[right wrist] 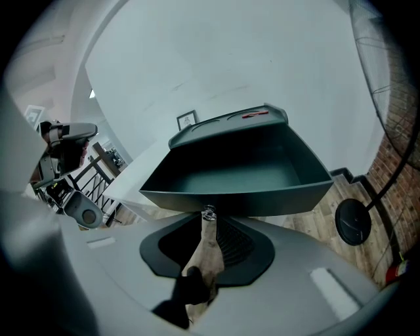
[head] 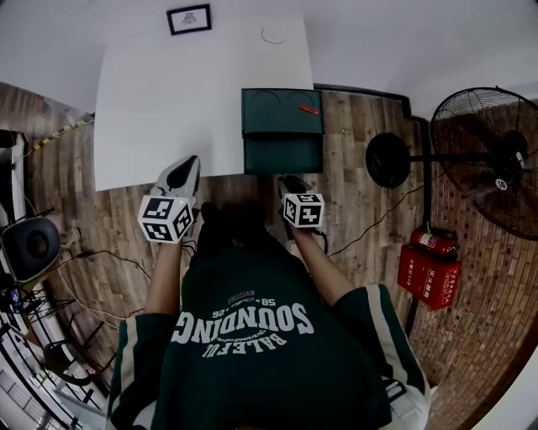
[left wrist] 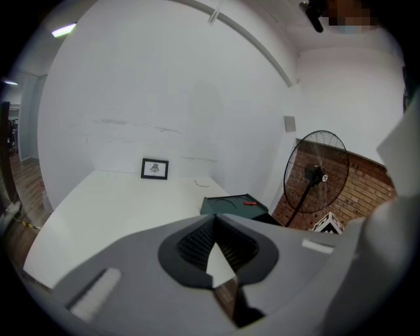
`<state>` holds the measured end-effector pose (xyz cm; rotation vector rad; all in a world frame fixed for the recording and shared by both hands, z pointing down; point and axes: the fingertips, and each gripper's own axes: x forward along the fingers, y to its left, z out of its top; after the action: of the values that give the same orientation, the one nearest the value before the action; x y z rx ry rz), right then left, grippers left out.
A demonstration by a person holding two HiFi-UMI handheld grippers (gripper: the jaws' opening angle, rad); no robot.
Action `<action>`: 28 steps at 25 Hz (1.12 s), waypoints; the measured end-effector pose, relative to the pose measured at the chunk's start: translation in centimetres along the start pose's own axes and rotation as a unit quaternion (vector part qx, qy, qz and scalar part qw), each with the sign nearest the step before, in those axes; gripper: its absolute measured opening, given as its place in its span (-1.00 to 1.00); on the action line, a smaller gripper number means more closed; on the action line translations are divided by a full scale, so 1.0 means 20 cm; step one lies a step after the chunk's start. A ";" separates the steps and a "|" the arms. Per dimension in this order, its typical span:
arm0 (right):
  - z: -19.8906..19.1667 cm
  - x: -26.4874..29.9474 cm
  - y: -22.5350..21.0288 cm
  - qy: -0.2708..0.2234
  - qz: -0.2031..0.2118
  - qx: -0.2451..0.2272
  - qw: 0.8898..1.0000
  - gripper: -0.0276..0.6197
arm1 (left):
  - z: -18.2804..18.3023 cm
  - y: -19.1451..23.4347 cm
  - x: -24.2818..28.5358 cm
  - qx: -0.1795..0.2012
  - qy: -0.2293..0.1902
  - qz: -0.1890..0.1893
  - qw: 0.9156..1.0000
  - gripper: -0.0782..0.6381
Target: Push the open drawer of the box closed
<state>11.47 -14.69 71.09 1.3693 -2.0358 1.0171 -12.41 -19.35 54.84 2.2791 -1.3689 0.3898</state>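
A dark green box (head: pixel 282 111) stands at the right edge of the white table (head: pixel 168 101). Its drawer (head: pixel 283 154) is pulled out toward me and looks empty inside. My right gripper (head: pixel 292 181) is shut, with its tips just before the drawer's front panel (right wrist: pixel 236 197). In the right gripper view, the right gripper (right wrist: pixel 208 220) sits right under the small silver knob (right wrist: pixel 209 212); whether they touch I cannot tell. My left gripper (head: pixel 185 168) is shut and holds nothing, over the table's near edge to the left of the drawer. From the left gripper (left wrist: pixel 214 223), the box (left wrist: pixel 235 205) shows ahead to the right.
A small red item (head: pixel 308 108) lies on the box top. A framed picture (head: pixel 188 18) stands at the table's far edge. A standing fan (head: pixel 496 159) and a red fire extinguisher case (head: pixel 430 270) are on the wooden floor to the right. Cables and gear lie at the left.
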 end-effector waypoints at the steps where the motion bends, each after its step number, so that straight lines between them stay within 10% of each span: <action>1: 0.00 0.00 0.00 0.000 -0.002 -0.003 1.000 -0.69 | 0.00 0.01 0.00 -0.001 0.000 0.001 1.000 -0.64; 28: 0.28 0.15 -0.07 -0.024 -0.022 -0.013 0.999 -0.70 | 0.00 0.09 0.05 -0.004 0.013 0.003 1.000 -0.64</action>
<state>11.61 -21.19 70.33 1.4309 -2.0361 0.9445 -13.48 -20.84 55.60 2.2560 -1.3632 0.4136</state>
